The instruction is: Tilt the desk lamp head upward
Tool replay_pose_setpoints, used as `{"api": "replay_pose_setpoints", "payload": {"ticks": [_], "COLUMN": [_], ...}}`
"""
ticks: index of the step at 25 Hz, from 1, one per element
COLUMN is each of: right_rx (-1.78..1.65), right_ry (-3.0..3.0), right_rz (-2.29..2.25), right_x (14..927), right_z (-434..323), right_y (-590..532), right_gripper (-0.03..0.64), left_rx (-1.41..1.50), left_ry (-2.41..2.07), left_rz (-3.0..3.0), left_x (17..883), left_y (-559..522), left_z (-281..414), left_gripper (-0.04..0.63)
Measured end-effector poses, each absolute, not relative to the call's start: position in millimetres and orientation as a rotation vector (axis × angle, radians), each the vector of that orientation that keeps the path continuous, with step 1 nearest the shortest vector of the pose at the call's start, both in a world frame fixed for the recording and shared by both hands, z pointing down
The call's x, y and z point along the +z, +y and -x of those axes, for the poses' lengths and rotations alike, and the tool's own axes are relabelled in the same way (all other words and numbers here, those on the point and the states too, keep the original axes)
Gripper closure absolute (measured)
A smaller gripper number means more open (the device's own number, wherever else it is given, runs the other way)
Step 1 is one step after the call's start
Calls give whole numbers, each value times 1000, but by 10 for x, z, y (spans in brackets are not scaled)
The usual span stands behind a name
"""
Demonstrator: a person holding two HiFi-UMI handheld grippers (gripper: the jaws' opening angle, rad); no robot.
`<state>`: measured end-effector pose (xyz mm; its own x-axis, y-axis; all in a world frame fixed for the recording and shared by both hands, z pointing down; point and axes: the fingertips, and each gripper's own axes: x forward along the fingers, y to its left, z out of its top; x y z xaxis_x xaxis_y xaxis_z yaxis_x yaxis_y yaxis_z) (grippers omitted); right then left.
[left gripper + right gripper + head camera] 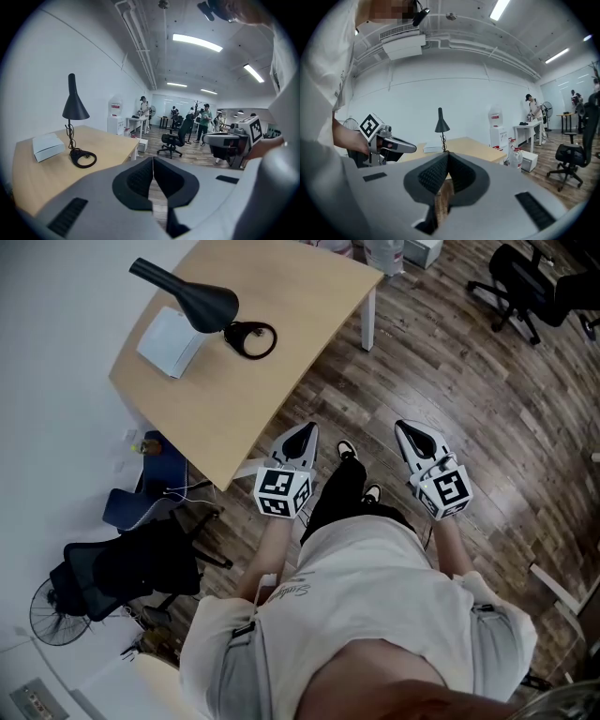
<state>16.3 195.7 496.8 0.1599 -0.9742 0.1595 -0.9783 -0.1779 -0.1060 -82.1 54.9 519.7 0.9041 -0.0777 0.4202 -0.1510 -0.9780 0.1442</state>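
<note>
1. Desk lamp (202,306): near the table's (281,362) wall-side edge, head pointing down, untouched.
2. Left gripper (306,434), right gripper (408,432): jaws together, empty, off table's near edge.
3. Outstanding: entire tilt.

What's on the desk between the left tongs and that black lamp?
Nothing: in the head view only bare desk top lies between the left tongs and the lamp; the white box sits beside the lamp.

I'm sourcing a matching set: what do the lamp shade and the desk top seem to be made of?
The lamp shade looks like matte black painted metal or plastic; its dull, even surface leaves that open. The desk top looks like pale wood laminate or veneer: smooth, uniform tone, thin edge.
</note>
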Motion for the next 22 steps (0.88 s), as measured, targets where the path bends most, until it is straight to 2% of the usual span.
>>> {"api": "replay_pose_setpoints", "payload": {"ticks": [6, 13, 22], "right_rx": [351, 227, 141], "right_ry": [-1922, -1926, -2047], "right_rz": [-2384, -2322, -2235], "right_x": [4964, 4649, 4505], "right_z": [-619, -1126, -1252], "right_y": [1800, 1195, 191], "right_gripper": [621, 621, 621], "left_rx": [592, 491, 462], "left_ry": [-182, -185, -284], "left_rz": [-2878, -2889, -2926], "left_x": [5257, 5094, 5116], "left_y": [211, -293, -1132], "left_z": [383, -126, -267], "left_gripper": [579, 578, 578]}}
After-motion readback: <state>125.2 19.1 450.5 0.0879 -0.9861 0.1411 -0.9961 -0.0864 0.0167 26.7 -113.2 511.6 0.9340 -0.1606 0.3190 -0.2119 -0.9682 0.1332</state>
